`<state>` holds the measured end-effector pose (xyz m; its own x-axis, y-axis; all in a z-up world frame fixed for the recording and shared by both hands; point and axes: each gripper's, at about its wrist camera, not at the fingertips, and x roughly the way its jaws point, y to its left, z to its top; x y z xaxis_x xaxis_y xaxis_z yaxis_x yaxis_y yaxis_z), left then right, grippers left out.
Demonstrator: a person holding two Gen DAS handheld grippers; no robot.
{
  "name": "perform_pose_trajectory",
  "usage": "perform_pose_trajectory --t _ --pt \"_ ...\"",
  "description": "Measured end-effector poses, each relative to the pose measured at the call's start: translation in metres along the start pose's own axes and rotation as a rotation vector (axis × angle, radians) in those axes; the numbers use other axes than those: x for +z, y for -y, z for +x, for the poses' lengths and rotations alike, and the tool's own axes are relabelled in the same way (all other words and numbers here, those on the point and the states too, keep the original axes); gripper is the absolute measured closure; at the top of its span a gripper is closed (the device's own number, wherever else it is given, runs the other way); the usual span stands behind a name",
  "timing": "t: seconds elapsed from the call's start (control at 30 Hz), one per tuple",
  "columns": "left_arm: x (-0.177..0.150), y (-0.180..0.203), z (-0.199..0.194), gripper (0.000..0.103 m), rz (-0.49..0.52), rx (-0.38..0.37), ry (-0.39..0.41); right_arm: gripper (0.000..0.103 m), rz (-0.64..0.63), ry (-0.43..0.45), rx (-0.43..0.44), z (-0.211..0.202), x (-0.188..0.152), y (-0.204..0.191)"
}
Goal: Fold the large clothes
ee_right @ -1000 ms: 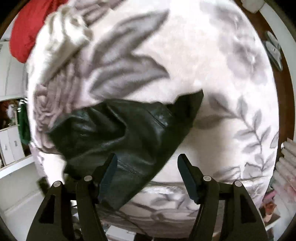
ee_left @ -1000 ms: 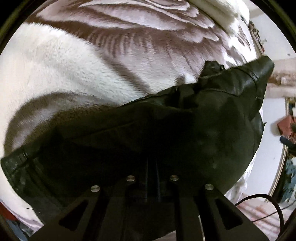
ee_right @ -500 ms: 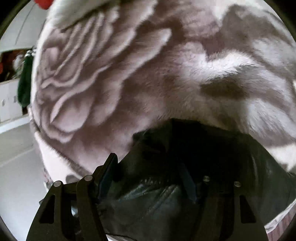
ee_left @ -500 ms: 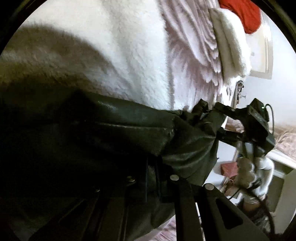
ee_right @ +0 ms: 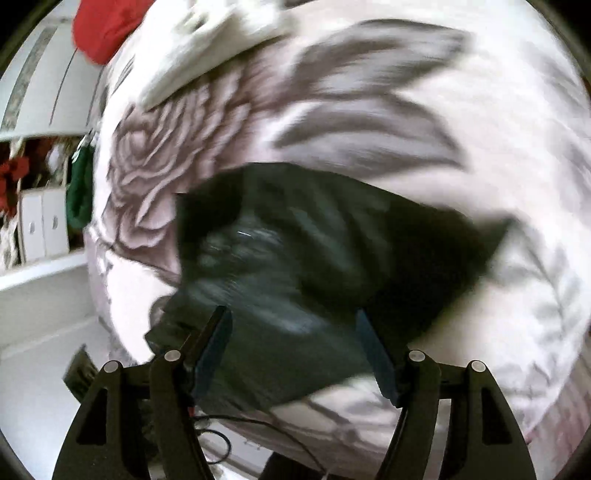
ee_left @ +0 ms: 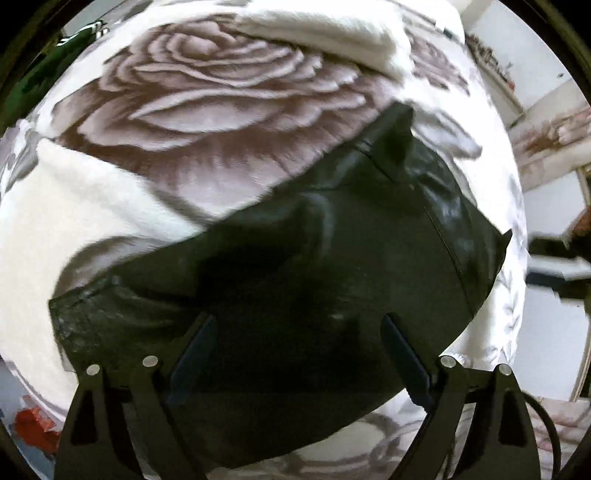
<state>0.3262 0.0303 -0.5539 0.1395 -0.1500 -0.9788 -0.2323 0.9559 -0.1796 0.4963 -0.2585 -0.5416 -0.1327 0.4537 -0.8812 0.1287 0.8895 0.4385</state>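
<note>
On the bed, a plush white blanket (ee_left: 229,122) printed with big mauve-grey roses and leaves fills nearly all of both wrist views; it is the surface everything else lies on.

Black leather-look garment (ee_left: 332,266) lies spread on that blanket, a broad dark mass across the lower middle of the left wrist view. One pointed end reaches up and right; a seam line runs down its right part. Its lower left edge shows a stitched band with scuffed, lighter wear. In the right wrist view the same garment (ee_right: 303,266) sits below the rose print, motion-blurred, with a pointed corner out to the right.

Folded cream-white fleece item (ee_left: 325,33) lies at the far edge of the blanket, beyond the rose. Red cloth (ee_right: 103,26) lies past it, top left of the right view. Green fabric (ee_right: 79,188) hangs beside white shelving at left.

Left gripper (ee_left: 299,354): jaws opening, spread wide above the garment. Pads clear of the cloth; nothing pinched between them.

Right gripper (ee_right: 295,350): jaws opening slightly, standing well apart over the garment's near edge. Blue pads (ee_right: 214,347) visible. No cloth pressed between them as far as the blur allows.

Thin black cable (ee_right: 258,428) trails below the right gripper.
</note>
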Motion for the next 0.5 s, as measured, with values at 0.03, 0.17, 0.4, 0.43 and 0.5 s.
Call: perform_pose_trajectory --t 0.03,0.17,0.4,0.43,0.5 --pt "0.004 0.007 0.012 0.012 0.0 0.01 -0.012 0.031 0.024 0.011 -0.004 -0.005 -0.006 0.013" --pt "0.011 0.023 0.056 0.009 0.024 0.087 -0.068 0.031 0.154 0.045 0.008 -0.012 -0.035 0.08" --pt "0.015 0.02 0.078 0.0 -0.01 0.124 -0.052 0.031 0.226 0.039 0.226 0.048 -0.036 0.141" --pt "0.015 0.019 0.078 0.0 -0.024 0.117 -0.041 0.031 0.234 0.03 0.263 0.059 -0.033 0.145" --pt "0.017 0.015 0.08 0.0 -0.052 0.102 -0.028 0.031 0.236 0.026 0.316 0.069 -0.03 0.147"
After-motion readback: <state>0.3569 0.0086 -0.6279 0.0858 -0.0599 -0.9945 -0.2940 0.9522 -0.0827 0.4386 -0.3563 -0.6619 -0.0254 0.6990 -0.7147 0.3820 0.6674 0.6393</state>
